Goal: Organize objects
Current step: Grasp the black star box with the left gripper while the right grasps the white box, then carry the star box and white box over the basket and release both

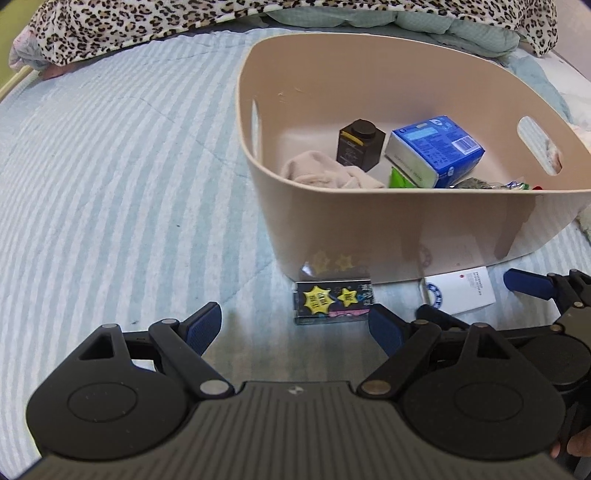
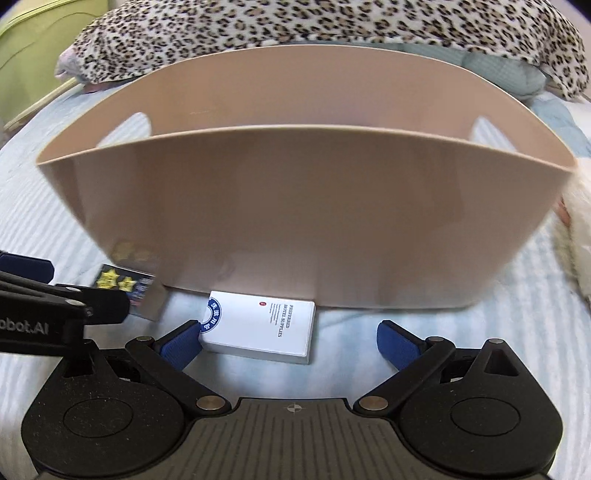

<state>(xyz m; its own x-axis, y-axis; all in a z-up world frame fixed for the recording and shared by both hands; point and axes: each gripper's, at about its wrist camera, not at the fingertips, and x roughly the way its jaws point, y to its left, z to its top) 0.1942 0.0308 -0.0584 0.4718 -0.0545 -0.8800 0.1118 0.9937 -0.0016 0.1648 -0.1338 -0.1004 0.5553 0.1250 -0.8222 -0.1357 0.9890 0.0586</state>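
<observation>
A beige plastic basket stands on the striped bed. It holds a blue box, a dark jar, a beige cloth and some packets. A small black box with yellow stars lies in front of the basket, just ahead of my open, empty left gripper. A white box lies against the basket's front wall; it also shows in the left wrist view. My right gripper is open, with its left fingertip at the white box's corner.
A leopard-print blanket and a pale green quilt lie behind the basket. Something white and fluffy lies to the basket's right. The striped bed cover stretches to the left. A green surface shows at far left.
</observation>
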